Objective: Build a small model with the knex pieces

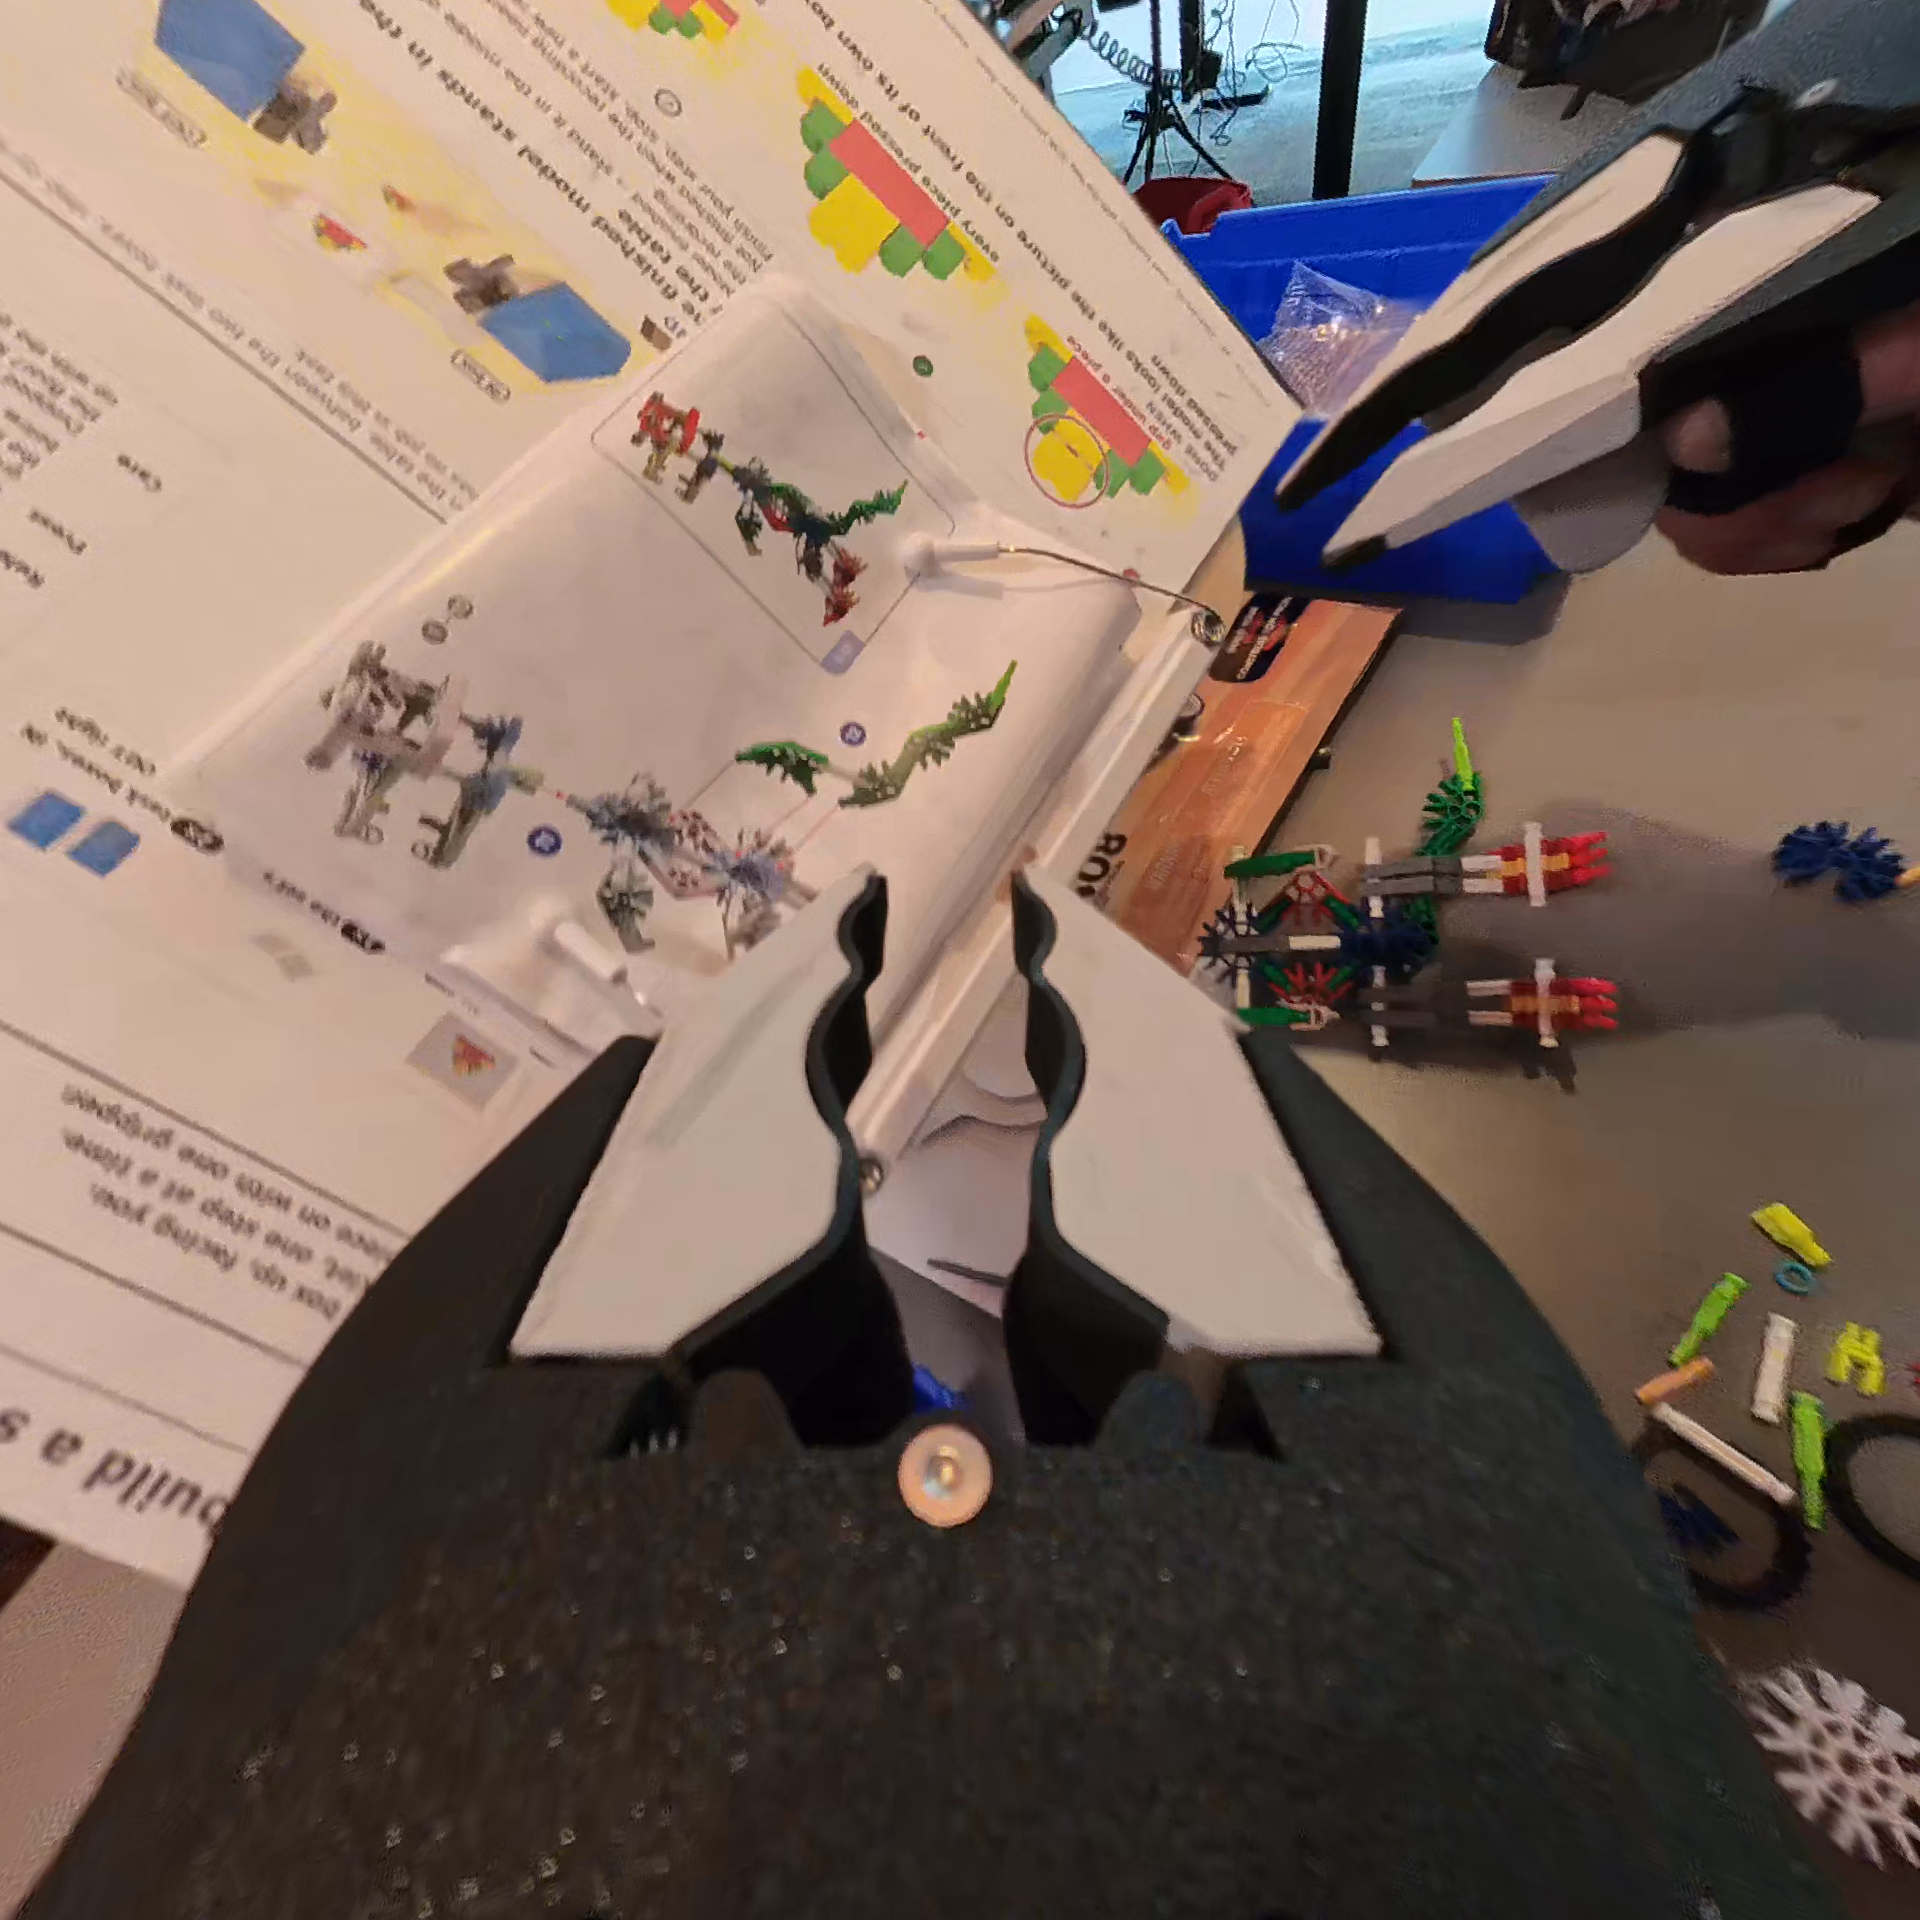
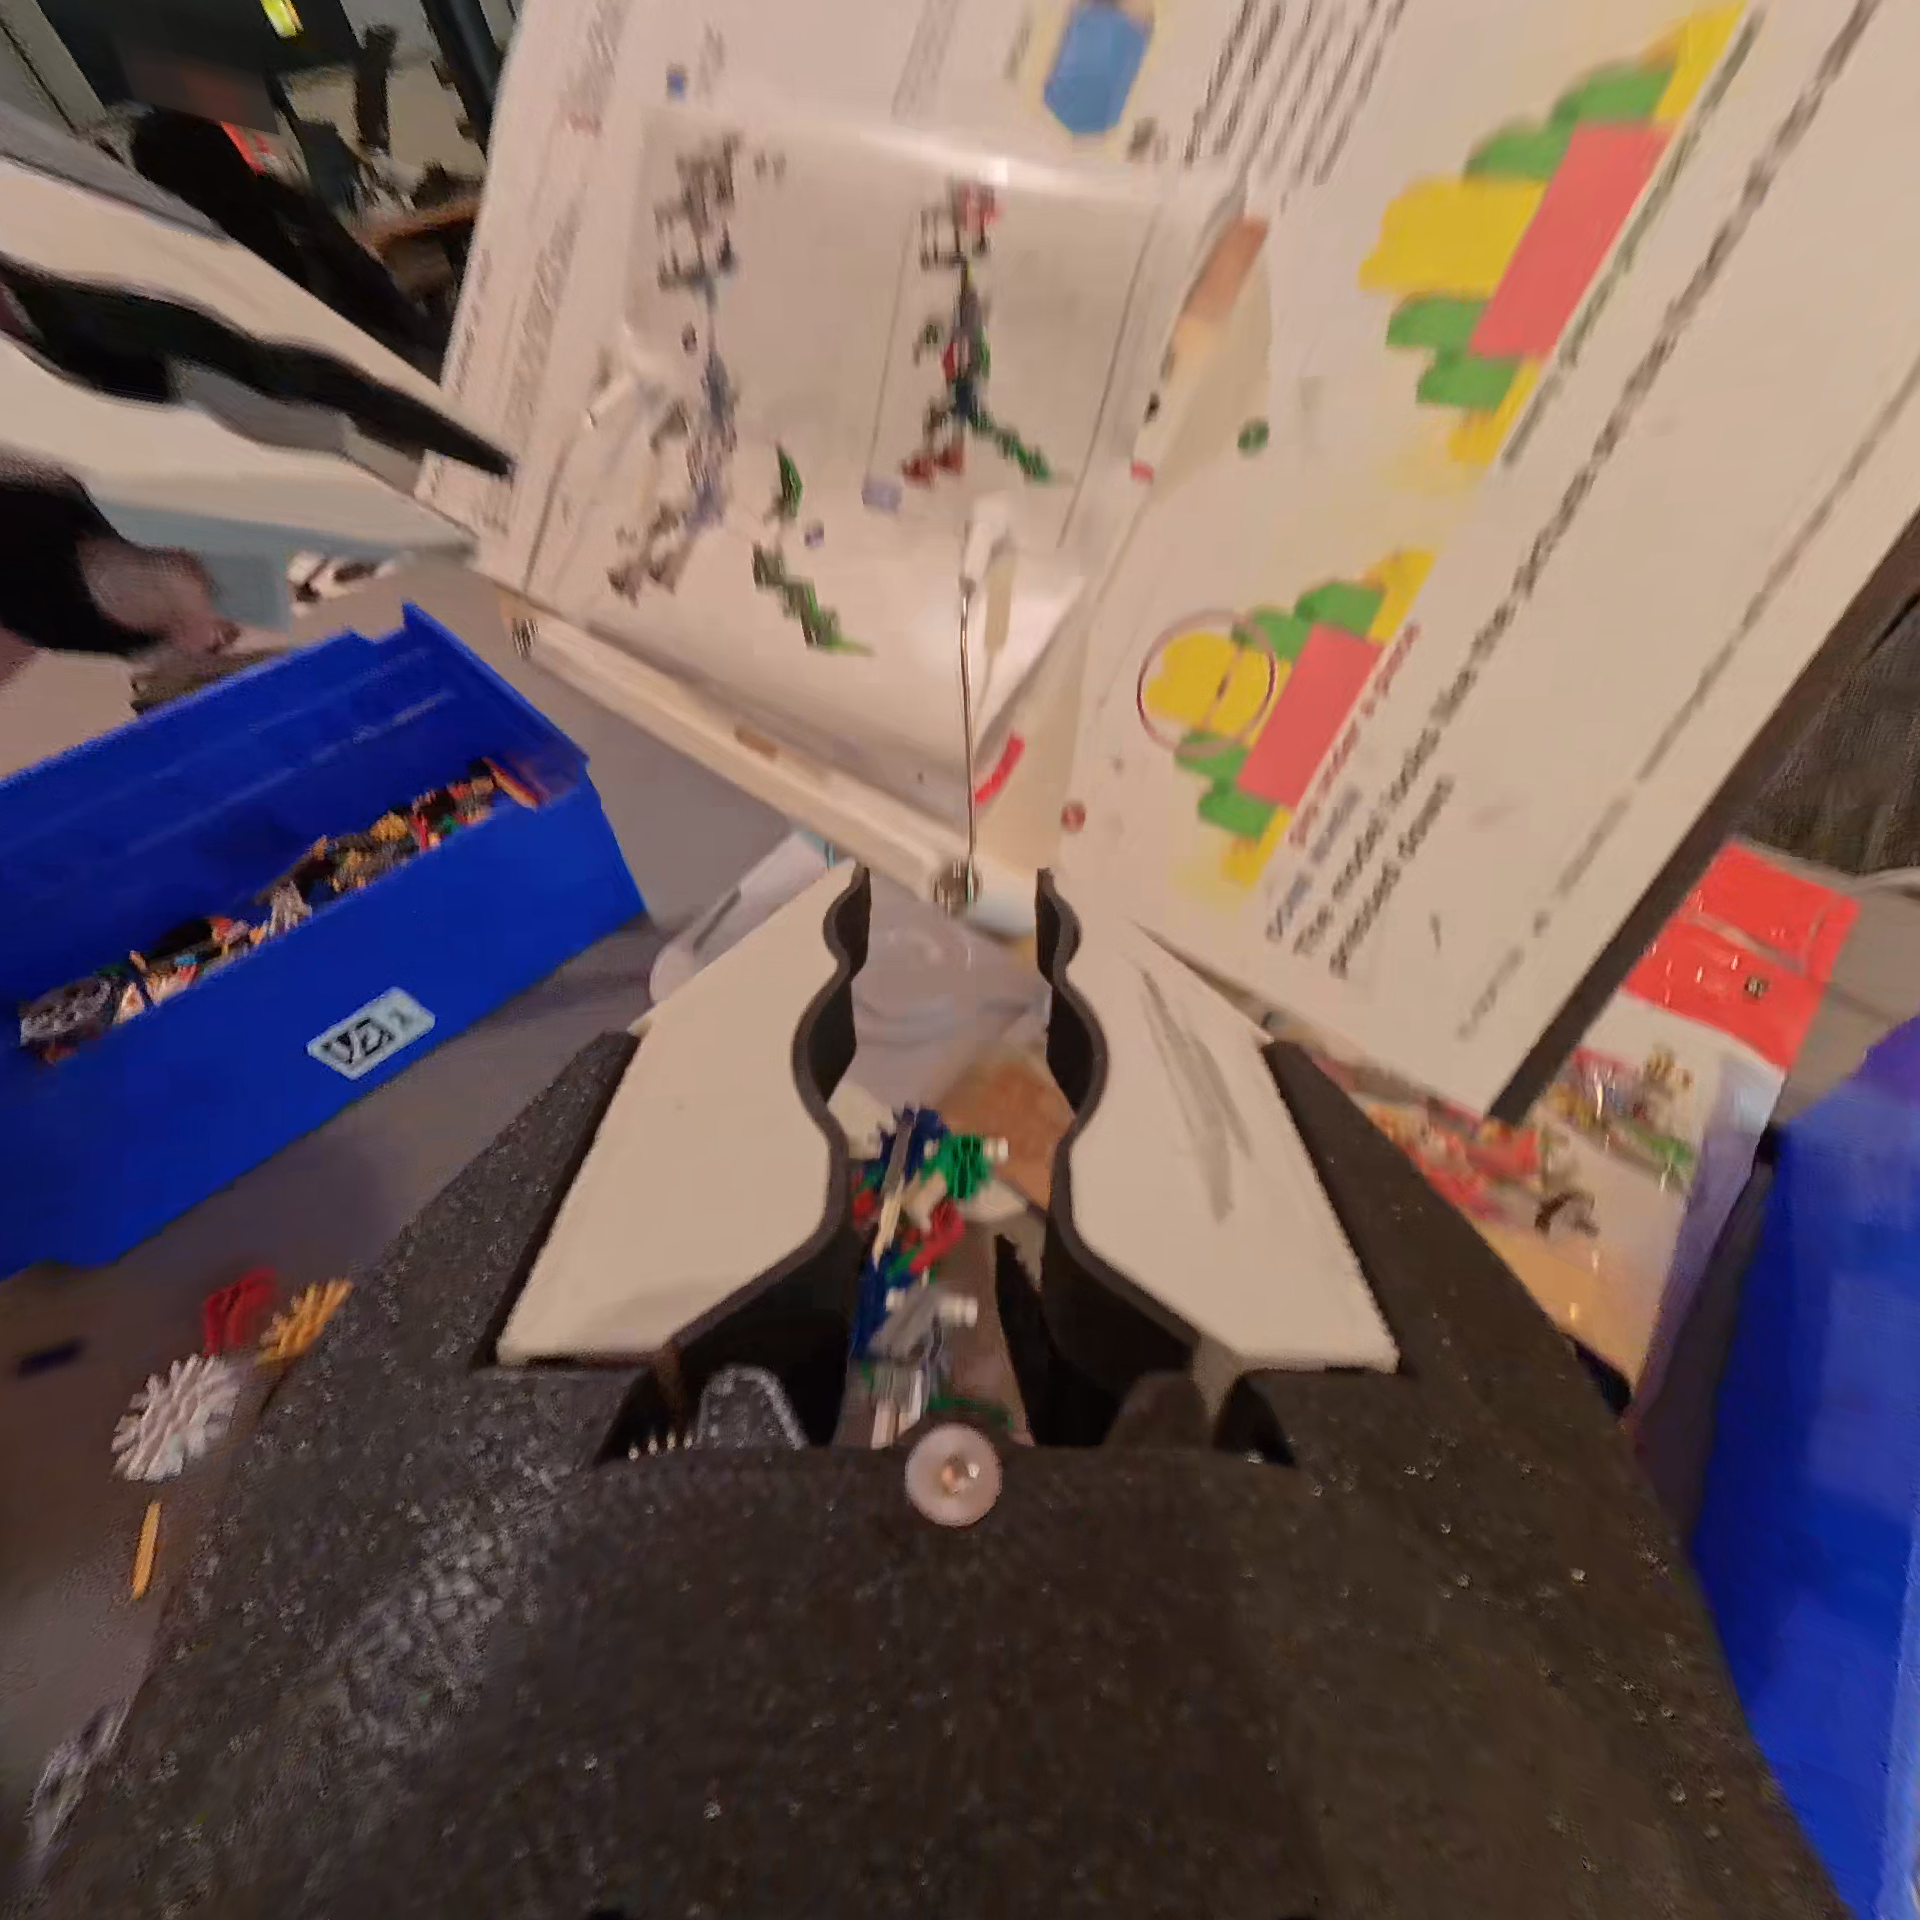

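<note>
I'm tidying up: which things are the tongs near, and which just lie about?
By the tongs: open left tongs, open right tongs, propped white instruction sheet, multicoloured plastic rod-built model.
Lying about: blue plastic bin of parts, loose coloured rods, white snowflake-shaped connector.

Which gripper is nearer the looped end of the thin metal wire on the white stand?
Right, likely. The right gripper has the metal wire loop right at its fingertips; the left gripper sits short of it.

Instruction board (image 1: 582,540) is standing tilted at the table's back. Booklet (image 1: 1262,769) is lying at its foot. Toy model (image 1: 1382,935) is lying on the table (image 1: 1704,727) before the booklet; loose pieces (image 1: 1766,1361) nearer. Bin (image 2: 312,935) is sitting left, holding parts (image 2: 270,904).
</note>
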A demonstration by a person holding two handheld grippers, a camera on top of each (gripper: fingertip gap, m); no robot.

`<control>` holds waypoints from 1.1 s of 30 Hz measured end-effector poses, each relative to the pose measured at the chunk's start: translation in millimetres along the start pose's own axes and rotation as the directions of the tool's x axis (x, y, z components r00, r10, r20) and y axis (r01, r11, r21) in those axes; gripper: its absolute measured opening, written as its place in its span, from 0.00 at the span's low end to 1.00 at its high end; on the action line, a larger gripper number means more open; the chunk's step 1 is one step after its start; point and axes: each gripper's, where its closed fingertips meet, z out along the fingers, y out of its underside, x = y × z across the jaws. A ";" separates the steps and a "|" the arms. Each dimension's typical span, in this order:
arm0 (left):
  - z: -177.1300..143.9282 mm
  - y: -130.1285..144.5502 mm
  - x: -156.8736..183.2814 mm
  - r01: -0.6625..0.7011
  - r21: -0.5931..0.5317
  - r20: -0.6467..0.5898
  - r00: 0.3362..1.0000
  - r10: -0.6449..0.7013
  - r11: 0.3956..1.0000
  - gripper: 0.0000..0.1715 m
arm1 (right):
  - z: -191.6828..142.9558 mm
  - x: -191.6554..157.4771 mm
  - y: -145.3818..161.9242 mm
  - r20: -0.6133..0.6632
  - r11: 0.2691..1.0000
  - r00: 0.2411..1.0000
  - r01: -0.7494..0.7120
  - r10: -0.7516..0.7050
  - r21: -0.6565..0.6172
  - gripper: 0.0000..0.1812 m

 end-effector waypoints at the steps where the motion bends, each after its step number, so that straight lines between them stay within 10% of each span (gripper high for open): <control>1: -6.0 6.2 1.7 0.015 -0.004 -0.009 1.000 -0.015 1.000 0.13 | -2.7 -2.2 15.0 0.014 0.999 1.000 -0.010 0.011 -0.053 0.18; 14: -46.1 100.4 26.7 0.184 -0.176 -0.016 0.982 -0.190 0.967 0.13 | 9.4 -19.2 171.5 -0.017 0.861 0.997 -0.075 0.076 -0.503 0.25; 33: -44.1 103.2 83.0 0.223 -0.193 -0.161 0.954 -0.255 0.956 0.14 | -10.6 -46.0 175.1 -0.056 0.923 0.998 -0.001 -0.022 -0.384 0.13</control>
